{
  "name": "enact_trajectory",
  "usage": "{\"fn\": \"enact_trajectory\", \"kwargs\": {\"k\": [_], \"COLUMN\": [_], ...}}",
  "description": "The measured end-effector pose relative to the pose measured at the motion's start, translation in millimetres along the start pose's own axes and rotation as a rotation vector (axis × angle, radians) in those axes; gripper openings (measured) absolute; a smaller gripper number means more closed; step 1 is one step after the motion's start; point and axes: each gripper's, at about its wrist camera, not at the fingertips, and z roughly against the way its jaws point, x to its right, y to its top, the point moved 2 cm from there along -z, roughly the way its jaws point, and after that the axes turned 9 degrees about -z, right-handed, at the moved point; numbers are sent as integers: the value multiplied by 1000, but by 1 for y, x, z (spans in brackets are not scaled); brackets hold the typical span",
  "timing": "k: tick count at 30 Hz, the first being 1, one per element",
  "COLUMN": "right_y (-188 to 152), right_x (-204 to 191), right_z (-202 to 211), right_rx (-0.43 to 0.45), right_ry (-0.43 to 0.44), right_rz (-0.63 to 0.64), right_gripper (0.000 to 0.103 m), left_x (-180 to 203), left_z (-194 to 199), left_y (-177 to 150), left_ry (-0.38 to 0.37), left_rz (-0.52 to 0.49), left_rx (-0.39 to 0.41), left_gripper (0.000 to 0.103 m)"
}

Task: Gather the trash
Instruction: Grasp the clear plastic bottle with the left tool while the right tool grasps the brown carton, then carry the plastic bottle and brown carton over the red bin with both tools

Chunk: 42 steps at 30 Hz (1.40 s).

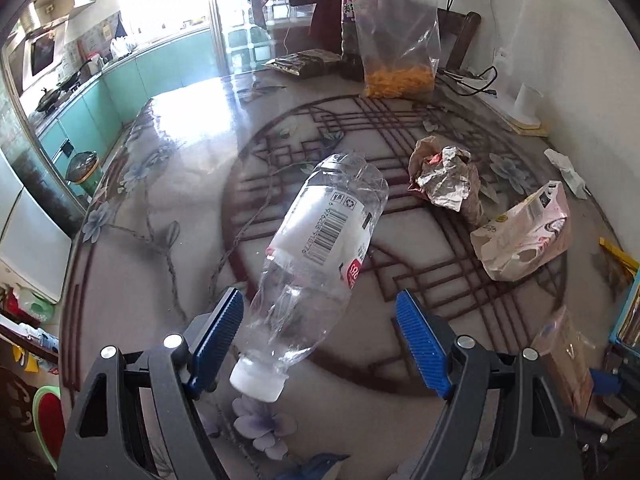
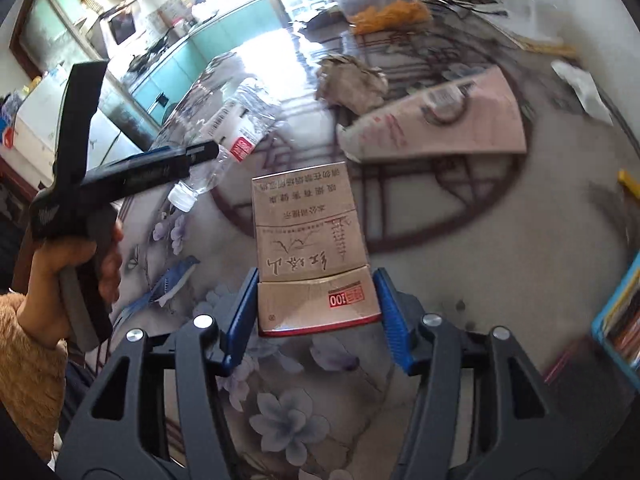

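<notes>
1. Left tool point(image 1: 320, 320), left wrist view: blue ribbed pads spread wide, nothing gripped. Crushed clear plastic bottle point(image 1: 320, 248) lies on the desk point(image 1: 192, 160) with its neck and white cap between the pads; the left pad sits just beside it, the right pad well clear.
2. Same view, further out on the desk: crumpled paper and foil wad point(image 1: 444, 180); flattened pink carton point(image 1: 528, 232) to its right; white tissue scrap point(image 1: 568, 172) near the wall; clear bag holding orange pieces point(image 1: 396, 40) at the far edge.
3. Right tool point(image 2: 316, 304), right wrist view: jaws partly closed, both blue pads against the sides of a tan cigarette pack point(image 2: 308, 240), which stands out forward from the tool.
4. Same view, left side: a hand point(image 2: 80, 264) holds the left tool's grip, fingers reaching to the bottle. Pink carton and paper wad lie beyond the pack, blurred.
</notes>
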Motion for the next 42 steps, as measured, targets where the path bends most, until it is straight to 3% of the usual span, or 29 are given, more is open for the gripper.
{"fn": "enact_trajectory", "kwargs": {"k": [8,12,19,25,34,37,42], "right_y": [-3,-4,-7,-7,-9,-10,-12], "right_x": [18,15,0,-9,-16,-17,-21], "right_z": [-23,-28,-35,-32,-32,-32,-26], "right_rx": [-29,-38,-21,9,27,28,55], "right_ry": [33,53,22,6,6,-3,-27], "right_rz": [-89,-79,0,47,82,86,112], "right_gripper": [55,55,55,55,55,55,55], "left_x": [1,-4,-5,-5,-9,-11,-20], "left_z": [-36,-48,-49,-46,-15,-6,16], "left_y": [4,0,-2,-7,-37,-59,-98], "left_ry": [56,26,-2,-3,-34,-78,-90], "left_rz": [-28,-8,-1,-5,-8,9,38], "left_rx": [-96,-146,-164,-172,-163,-179,-206], "left_gripper": [75,73,54,50,49,49,49]}}
